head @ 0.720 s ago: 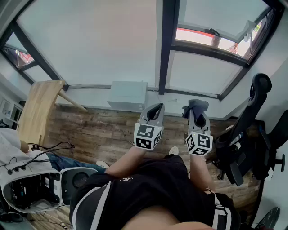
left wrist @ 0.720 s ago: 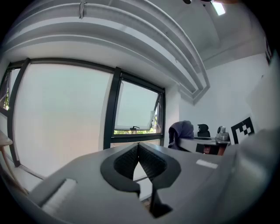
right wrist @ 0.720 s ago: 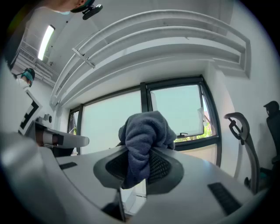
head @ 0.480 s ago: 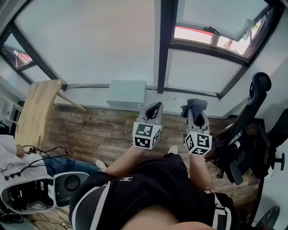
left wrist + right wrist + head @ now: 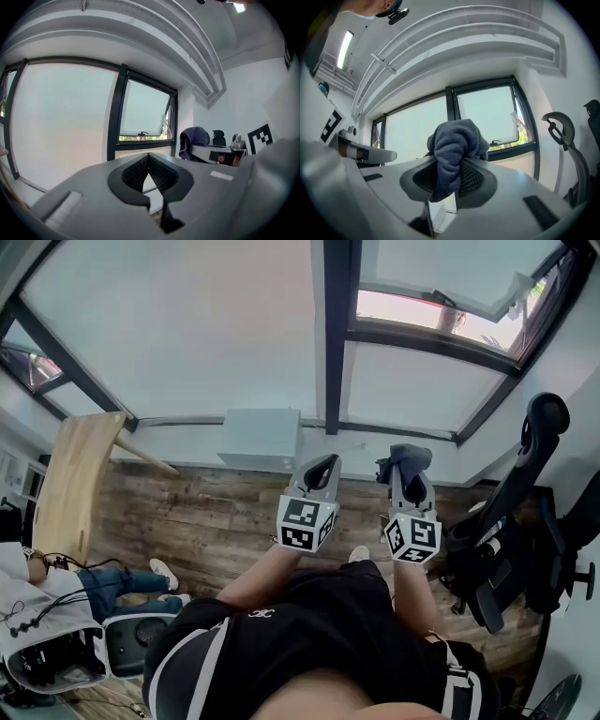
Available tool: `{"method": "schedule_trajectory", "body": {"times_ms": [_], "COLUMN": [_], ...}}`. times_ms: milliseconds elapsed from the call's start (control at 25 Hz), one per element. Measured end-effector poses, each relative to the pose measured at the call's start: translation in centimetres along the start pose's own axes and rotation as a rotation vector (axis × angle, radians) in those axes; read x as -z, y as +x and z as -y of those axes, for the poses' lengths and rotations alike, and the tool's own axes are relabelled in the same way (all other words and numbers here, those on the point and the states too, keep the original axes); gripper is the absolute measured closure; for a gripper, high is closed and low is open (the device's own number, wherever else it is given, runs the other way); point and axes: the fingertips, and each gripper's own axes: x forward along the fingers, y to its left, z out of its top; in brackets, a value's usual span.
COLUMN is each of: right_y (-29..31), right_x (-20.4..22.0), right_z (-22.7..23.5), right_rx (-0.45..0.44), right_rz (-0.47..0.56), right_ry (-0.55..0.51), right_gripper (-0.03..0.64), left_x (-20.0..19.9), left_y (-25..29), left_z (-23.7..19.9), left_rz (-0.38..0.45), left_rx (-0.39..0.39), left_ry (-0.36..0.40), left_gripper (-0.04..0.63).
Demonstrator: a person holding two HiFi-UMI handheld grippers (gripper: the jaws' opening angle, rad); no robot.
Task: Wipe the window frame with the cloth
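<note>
The cloth, a dark blue-grey bundle, was pinched between the jaws of the right gripper. The jaws were closed narrowly on its lower folds, and most of it bunched up above the fingertips. The left gripper held nothing; its ribbed pads were drawn together so the tips met. Both grippers were held side by side in front of the person, above the wooden floor, pointing toward the dark window frame. The cloth was not touching the frame. A black office chair stood to the right.
</note>
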Motion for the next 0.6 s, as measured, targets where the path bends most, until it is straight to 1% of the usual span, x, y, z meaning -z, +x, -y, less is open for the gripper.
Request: {"method": "schedule_trajectory", "body": {"times_ms": [280, 440, 600], "right_y": [4.4, 7.2, 8.9], "right_x": [-1.2, -2.1, -2.9], "right_z": [4.8, 7.2, 9.5], "right_rx": [-0.016, -0.047, -0.08], "right_rz": [0.025, 0.021, 0.019], "right_ry": [0.042, 0.03, 0.011], "right_gripper": [0.523, 0.523, 0.523], "left_x": [-2.1, -3.3, -4.1], "left_y": [6.2, 9.7, 12.7], "left_z": [0.1, 0.2, 1.3], "left_rz": [0.01, 0.01, 0.01], "left_rx": [-0.019, -0.039, -0.053], "left_ry": [0.016, 0.017, 0.013], "left_gripper": [0.586, 0.586, 0.586]}}
